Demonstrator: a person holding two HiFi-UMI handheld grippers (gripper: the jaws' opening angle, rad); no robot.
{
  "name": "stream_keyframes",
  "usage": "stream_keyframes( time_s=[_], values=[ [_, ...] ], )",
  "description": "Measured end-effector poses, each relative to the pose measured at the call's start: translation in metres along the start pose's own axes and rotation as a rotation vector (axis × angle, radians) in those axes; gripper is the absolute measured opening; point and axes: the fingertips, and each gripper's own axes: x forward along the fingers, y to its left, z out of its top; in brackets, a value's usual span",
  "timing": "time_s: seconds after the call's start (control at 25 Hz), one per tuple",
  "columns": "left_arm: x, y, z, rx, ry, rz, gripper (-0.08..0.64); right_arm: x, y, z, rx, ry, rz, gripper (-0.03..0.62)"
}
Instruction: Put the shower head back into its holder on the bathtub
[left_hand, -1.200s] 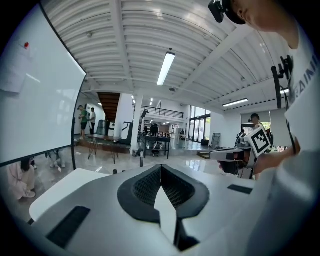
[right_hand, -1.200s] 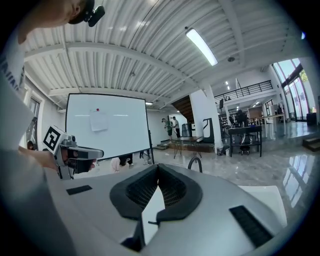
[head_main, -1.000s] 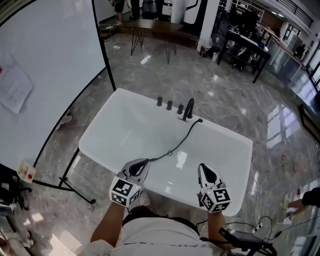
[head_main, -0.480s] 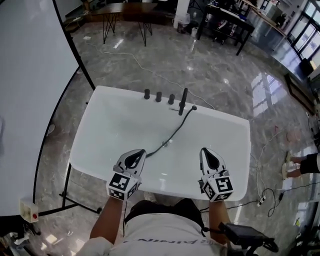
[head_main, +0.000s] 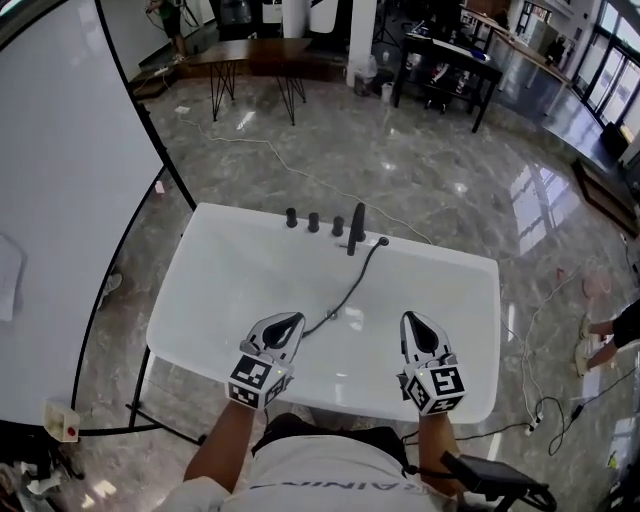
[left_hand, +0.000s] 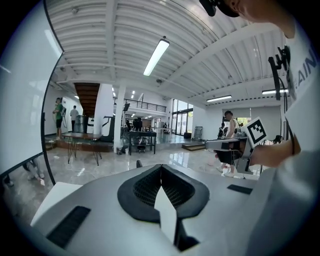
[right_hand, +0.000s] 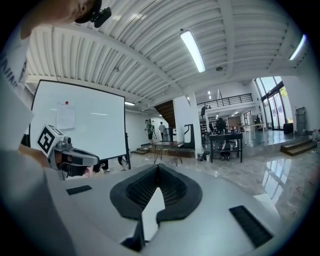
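While I square up to the bathtub, left gripper and right gripper have slid over its near rim, jaws together, both empty. The shower head lies in the tub beside the left tips, hose trailing toward the faucet; pickup looks next.

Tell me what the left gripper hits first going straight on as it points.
Likely the bathtub at its far side: the left gripper points toward the knobs and faucet on the far rim. Depth is unclear; it may meet the inner wall below them first.
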Motion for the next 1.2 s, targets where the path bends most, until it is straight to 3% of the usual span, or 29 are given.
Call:
stream_keyframes(
  time_s=[0.32, 0.6, 0.88, 1.04, 1.2],
  values=[
    [0.015, -0.078, 0.031, 0.004, -0.044, 0.081, 0.018, -0.045, -0.057, 0.009, -0.009, -0.044, 0.086, 0.012],
    [0.021, -0.089, 0.035, 0.004, -0.059, 0.087, 0.018, -0.051, -0.069, -0.001, 0.002, -0.043, 0.100, 0.012],
    [0.005, -0.062, 0.036, -0.011, -0.084, 0.108, 0.018, -0.040, -0.052, -0.004, -0.023, 0.008, 0.101, 0.012],
    [-0.011, -0.021, 0.022, -0.048, -0.069, 0.158, 0.018, -0.005, -0.032, -0.009, -0.046, 0.050, 0.132, 0.012],
    [-0.022, 0.039, -0.014, -0.095, -0.032, 0.197, 0.018, 0.046, -0.001, -0.037, -0.073, 0.124, 0.177, 0.012]
  ],
)
